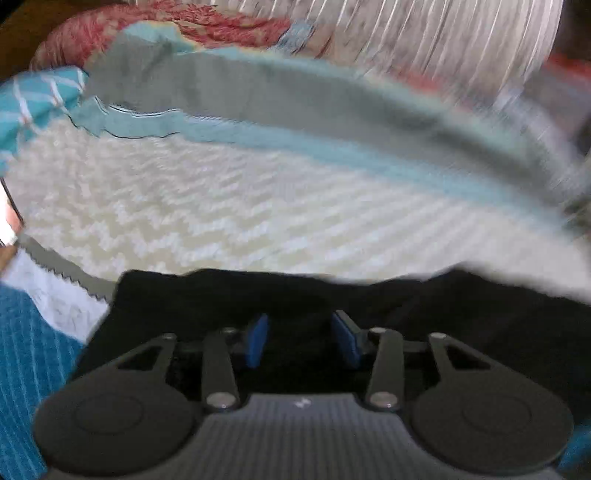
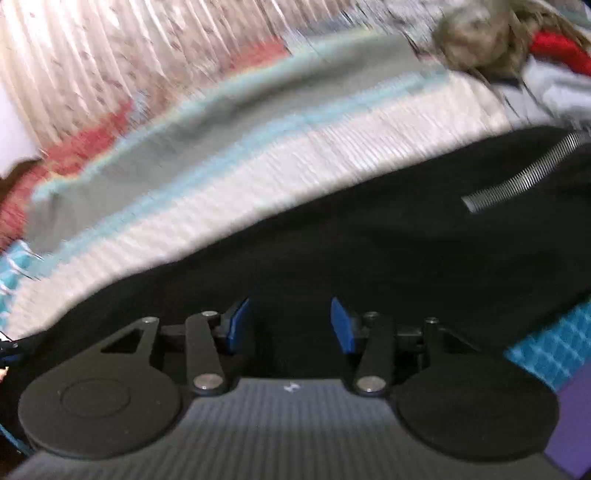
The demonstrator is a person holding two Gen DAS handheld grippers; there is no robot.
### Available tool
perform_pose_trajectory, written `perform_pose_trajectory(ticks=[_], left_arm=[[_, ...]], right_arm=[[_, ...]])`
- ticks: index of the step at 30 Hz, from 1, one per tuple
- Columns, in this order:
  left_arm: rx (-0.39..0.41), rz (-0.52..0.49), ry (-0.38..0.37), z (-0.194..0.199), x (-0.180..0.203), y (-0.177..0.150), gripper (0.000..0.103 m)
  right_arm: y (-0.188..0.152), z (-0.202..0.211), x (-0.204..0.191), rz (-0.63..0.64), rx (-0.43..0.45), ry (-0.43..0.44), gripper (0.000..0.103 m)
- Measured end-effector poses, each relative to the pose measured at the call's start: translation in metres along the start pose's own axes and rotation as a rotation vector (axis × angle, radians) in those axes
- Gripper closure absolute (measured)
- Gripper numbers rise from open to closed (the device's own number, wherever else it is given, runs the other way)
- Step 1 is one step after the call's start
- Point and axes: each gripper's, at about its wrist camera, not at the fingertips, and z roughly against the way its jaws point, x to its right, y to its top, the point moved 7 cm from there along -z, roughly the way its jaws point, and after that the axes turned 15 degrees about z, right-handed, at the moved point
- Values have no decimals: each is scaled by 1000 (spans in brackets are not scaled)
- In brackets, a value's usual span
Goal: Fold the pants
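Observation:
The black pants [image 1: 461,317] lie on a white textured bedspread [image 1: 221,206]. In the left wrist view my left gripper [image 1: 301,341] hovers over the pants' near edge, its blue pads apart with only dark cloth seen between them. In the right wrist view the pants [image 2: 369,251] fill the lower half, with a grey ribbed stripe [image 2: 524,173] at the right. My right gripper [image 2: 291,325] is open just above the black fabric. Both views are blurred by motion.
A grey and light blue blanket [image 1: 295,103] runs along the far side of the bedspread. A red patterned cover [image 1: 129,33] and a pale striped curtain [image 1: 443,37] lie behind. Teal patterned cloth [image 1: 33,96] is at left. A brown furry thing [image 2: 476,33] sits at far right.

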Motion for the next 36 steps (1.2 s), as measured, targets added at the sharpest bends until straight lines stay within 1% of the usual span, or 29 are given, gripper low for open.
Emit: perform_pose_trajectory(ticks=[1, 2, 3, 4, 5, 6, 8, 9, 11, 13, 14, 16, 18, 20, 23, 24, 25, 26, 27, 28, 30, 31, 33, 36], left_arm=[[0, 4, 36, -16, -6, 1, 78], [29, 31, 22, -18, -10, 6, 78], [38, 53, 22, -19, -10, 11, 78], [23, 70, 35, -17, -10, 14, 78], [19, 74, 42, -15, -8, 18, 78], [25, 67, 43, -8, -4, 19, 76], [72, 49, 39, 15, 6, 22, 64], [97, 46, 29, 26, 10, 25, 63], [125, 62, -6, 45, 19, 28, 61], [126, 86, -36, 55, 30, 33, 61], [117, 94, -50, 58, 35, 31, 61], [83, 97, -72, 62, 47, 25, 59], [36, 94, -87, 57, 60, 18, 57], [-8, 85, -100, 55, 73, 9, 57], [-46, 45, -106, 53, 93, -5, 57], [-53, 29, -106, 53, 99, -10, 57], [-61, 14, -108, 52, 104, -13, 57], [-68, 2, -111, 53, 108, -17, 57], [-72, -4, -113, 53, 111, -18, 57], [-74, -8, -115, 53, 114, -20, 57], [-78, -7, -125, 55, 118, -23, 57], [-80, -5, -131, 55, 120, -23, 57], [-85, -3, -143, 56, 120, -24, 56], [-90, 11, -150, 56, 115, -26, 55]], right_arm=[[-5, -1, 15, -44, -10, -6, 62], [-4, 5, 26, -107, 9, 19, 62], [-3, 13, 37, -167, 38, 27, 60], [0, 28, 53, -203, 88, -7, 58], [3, 40, 66, -213, 127, -40, 57], [5, 54, 83, -227, 170, -78, 56], [4, 83, 123, -299, 250, -155, 56], [2, 93, 140, -338, 280, -184, 55], [-7, 113, 175, -429, 348, -243, 51], [-18, 122, 203, -507, 396, -289, 41], [-21, 120, 206, -533, 417, -308, 38], [-27, 115, 220, -544, 427, -325, 29], [-27, 102, 222, -531, 425, -314, 25], [-27, 88, 228, -509, 399, -315, 24], [-26, 75, 235, -502, 377, -309, 23], [-23, 75, 232, -479, 380, -328, 32], [-21, 77, 232, -432, 372, -342, 65], [-19, 76, 233, -379, 348, -335, 77], [-17, 75, 234, -354, 330, -334, 78], [-14, 79, 232, -343, 340, -329, 83], [-7, 91, 221, -333, 379, -286, 84], [-2, 99, 212, -308, 401, -264, 84], [13, 110, 186, -229, 428, -201, 84], [31, 114, 126, -41, 427, -77, 84]])
